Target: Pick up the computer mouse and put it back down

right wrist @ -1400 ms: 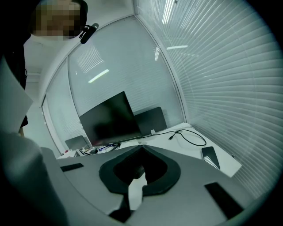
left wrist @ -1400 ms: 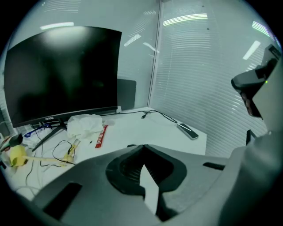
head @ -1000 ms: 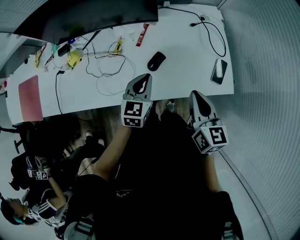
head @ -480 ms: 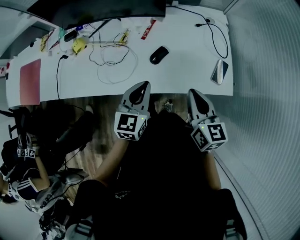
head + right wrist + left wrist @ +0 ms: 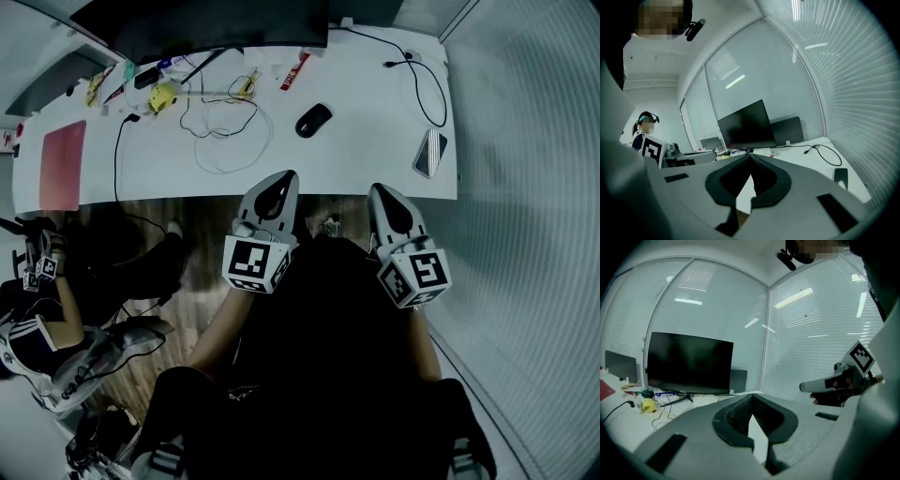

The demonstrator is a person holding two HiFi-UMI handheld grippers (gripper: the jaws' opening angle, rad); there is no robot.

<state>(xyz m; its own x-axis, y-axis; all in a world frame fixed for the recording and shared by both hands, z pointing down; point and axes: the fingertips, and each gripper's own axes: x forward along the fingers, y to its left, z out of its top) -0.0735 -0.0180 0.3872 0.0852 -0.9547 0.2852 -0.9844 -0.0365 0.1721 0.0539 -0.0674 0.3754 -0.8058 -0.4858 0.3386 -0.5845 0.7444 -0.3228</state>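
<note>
The black computer mouse lies on the white desk, in front of the monitor and right of the cable loops. Neither gripper touches it. In the head view my left gripper hovers at the desk's near edge, a short way below and left of the mouse, jaws shut and empty. Beside it on the right, my right gripper is also shut and empty, just off the desk edge. The left gripper view and the right gripper view each show the tips meeting; the mouse is hidden there.
A black monitor stands at the back of the desk. White cable loops, a yellow object, a red mat, a black cable and a phone lie on it. Another person sits at lower left.
Both grippers have drawn back from the desk toward my body; the left one no longer overlaps the desktop. The mouse has not moved on the desk.
</note>
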